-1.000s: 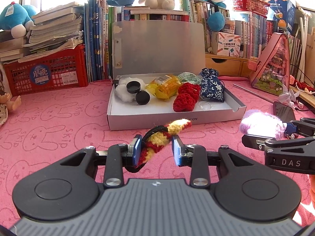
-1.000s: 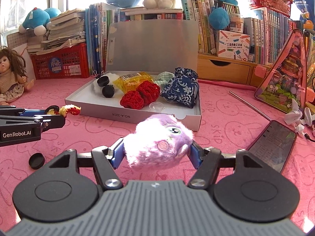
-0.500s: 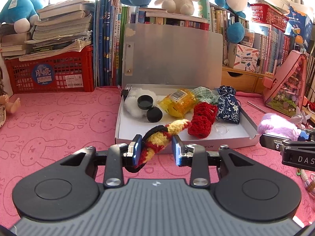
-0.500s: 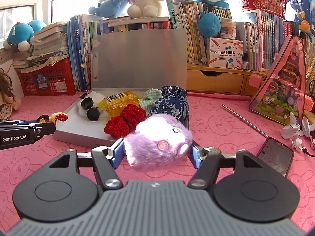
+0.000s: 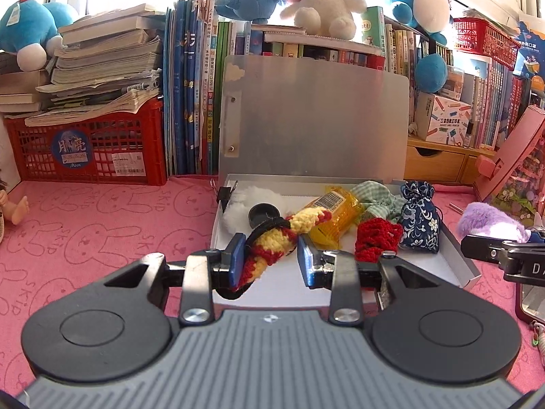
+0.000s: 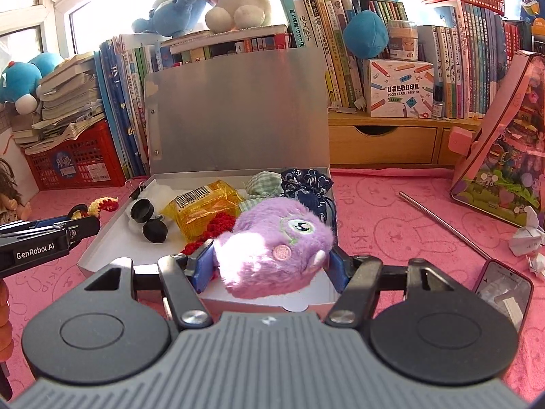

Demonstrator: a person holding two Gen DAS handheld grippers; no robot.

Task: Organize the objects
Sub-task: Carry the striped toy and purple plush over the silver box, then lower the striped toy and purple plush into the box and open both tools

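The left gripper (image 5: 270, 255) is grasping a knitted red and yellow toy (image 5: 282, 238), and the right gripper (image 6: 270, 266) is clenched around a purple plush toy (image 6: 272, 245). Both toys are hanging in the air over the front part of the open white box (image 6: 102, 238), which is standing on the pink tabletop (image 5: 102, 225). The box is already holding a yellow packet (image 6: 204, 208), a red knitted piece (image 5: 376, 238), a blue flowered pouch (image 5: 419, 221), two black caps (image 6: 150, 220) and some white cotton (image 5: 238, 208).

To do this step well, I think each toy should be going over a free spot of the box floor. The front of the box, near the front wall, seems the emptiest. The plush toy is bulky, so it is better to lower it until it is resting before opening the gripper. The two grippers are near each other, so placing one toy at a time could be avoiding a collision.
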